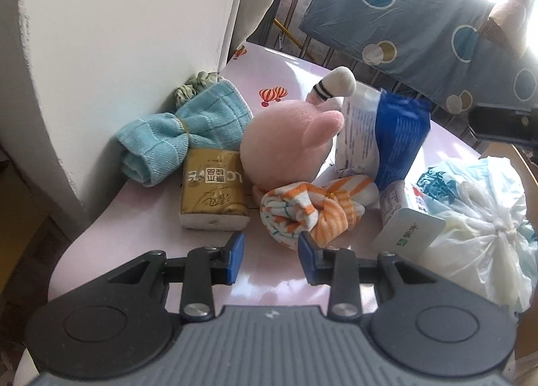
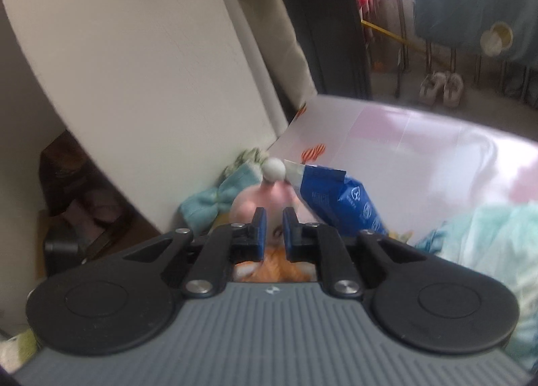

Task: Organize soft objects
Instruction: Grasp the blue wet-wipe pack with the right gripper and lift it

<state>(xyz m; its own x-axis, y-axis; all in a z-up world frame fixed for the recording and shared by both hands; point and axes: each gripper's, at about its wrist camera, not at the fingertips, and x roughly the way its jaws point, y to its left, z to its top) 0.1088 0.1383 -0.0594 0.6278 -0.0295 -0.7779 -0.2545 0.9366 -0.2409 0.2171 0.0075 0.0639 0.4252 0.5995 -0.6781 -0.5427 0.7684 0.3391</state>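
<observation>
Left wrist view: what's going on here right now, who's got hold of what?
Nobody holds anything at the moment. The left tool hovers open just short of the knotted orange-striped towel, its pads apart with nothing between them. The right tool is nearly shut and empty, above the pile. The pink plush toy, gold tissue pack, tied blue towel and blue wipes pack sit bunched together on the pink table by the wall.
</observation>
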